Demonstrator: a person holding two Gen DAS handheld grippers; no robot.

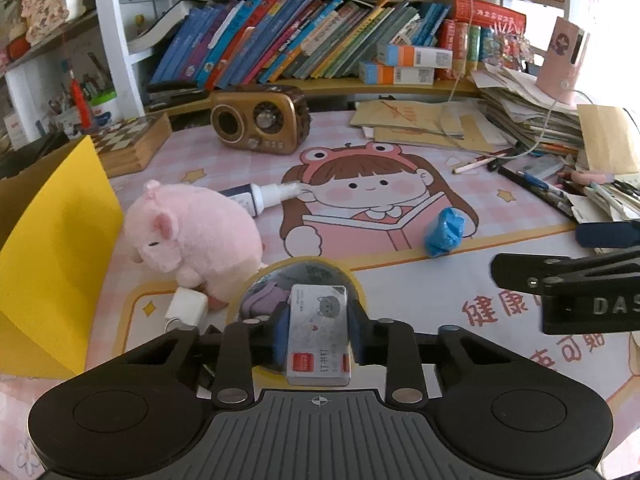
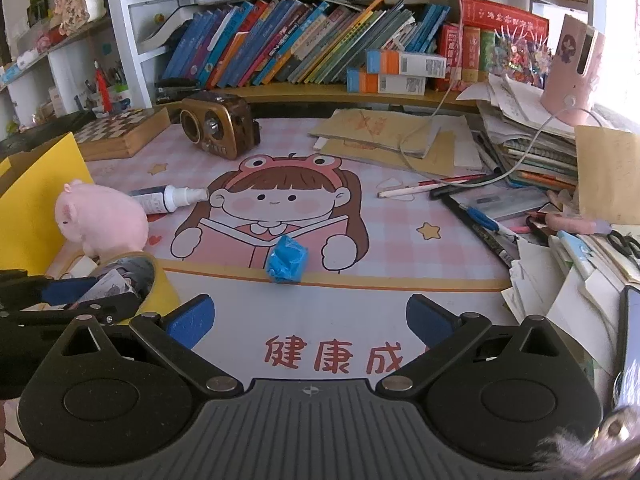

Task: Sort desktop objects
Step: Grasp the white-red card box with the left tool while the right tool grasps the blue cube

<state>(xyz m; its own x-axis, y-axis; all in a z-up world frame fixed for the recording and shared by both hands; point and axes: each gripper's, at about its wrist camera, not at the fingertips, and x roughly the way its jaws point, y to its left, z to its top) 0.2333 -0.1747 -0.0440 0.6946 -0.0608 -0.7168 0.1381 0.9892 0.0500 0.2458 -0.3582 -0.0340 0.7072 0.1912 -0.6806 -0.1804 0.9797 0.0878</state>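
The left gripper (image 1: pixel 319 332) has its blue pads pressed against both sides of a small staple box (image 1: pixel 319 336), which stands upright between them over a round tape roll (image 1: pixel 304 268) with a yellow rim; the jaws are narrow, holding the box. No earlier view is given, so only this grip can be told. In the right wrist view the same box (image 2: pixel 105 285) shows tilted inside the roll (image 2: pixel 160 280) at the near left, with the left gripper's fingers (image 2: pixel 64 292) on either side. The right gripper (image 2: pixel 311 320) hangs over the bare near part of the desk mat (image 2: pixel 320 312), its jaws wide apart with nothing between them. A crumpled blue wrapper (image 2: pixel 286 262) lies on the mat just beyond it, near the middle. A pink plush pig (image 1: pixel 192 228) sits at the left, just beside the roll, with a white charger (image 1: pixel 187 304) touching its near side. A yellow box (image 1: pixel 56 248) stands at the far left edge. A spray bottle (image 1: pixel 260 196) lies on its side beyond the pig. A brown radio (image 1: pixel 260 118) stands farther back, with a chessboard box (image 1: pixel 128 142) to its left. Pens and papers (image 2: pixel 540 184) crowd the right side, and books (image 1: pixel 300 36) lean along the far shelf.
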